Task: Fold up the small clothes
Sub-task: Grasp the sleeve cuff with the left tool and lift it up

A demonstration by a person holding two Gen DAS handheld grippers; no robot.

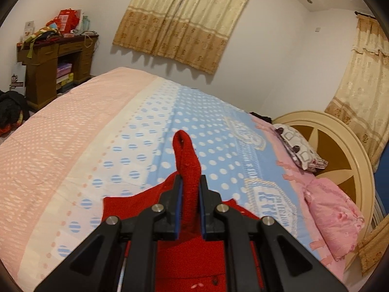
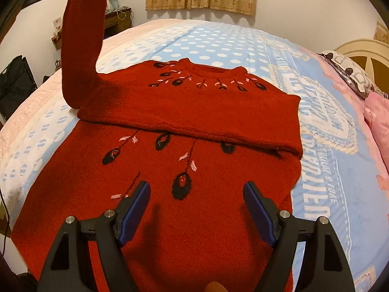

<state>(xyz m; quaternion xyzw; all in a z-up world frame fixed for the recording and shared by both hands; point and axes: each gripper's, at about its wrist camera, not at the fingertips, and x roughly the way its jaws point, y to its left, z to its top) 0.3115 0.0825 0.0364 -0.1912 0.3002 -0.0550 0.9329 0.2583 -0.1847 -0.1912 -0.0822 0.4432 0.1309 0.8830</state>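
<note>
A small red knit sweater with black and pink embroidered flowers lies flat on the bed, neck away from me. Its right sleeve is folded across the chest. My left gripper is shut on the cuff end of the left sleeve, which it holds lifted high; the raised sleeve shows at the upper left of the right wrist view. My right gripper is open and empty, just above the lower body of the sweater.
The bed has a pink, white and blue dotted cover. Pillows and a cream headboard are at the right. A wooden desk with clutter stands at the far left. Curtains hang on the far wall.
</note>
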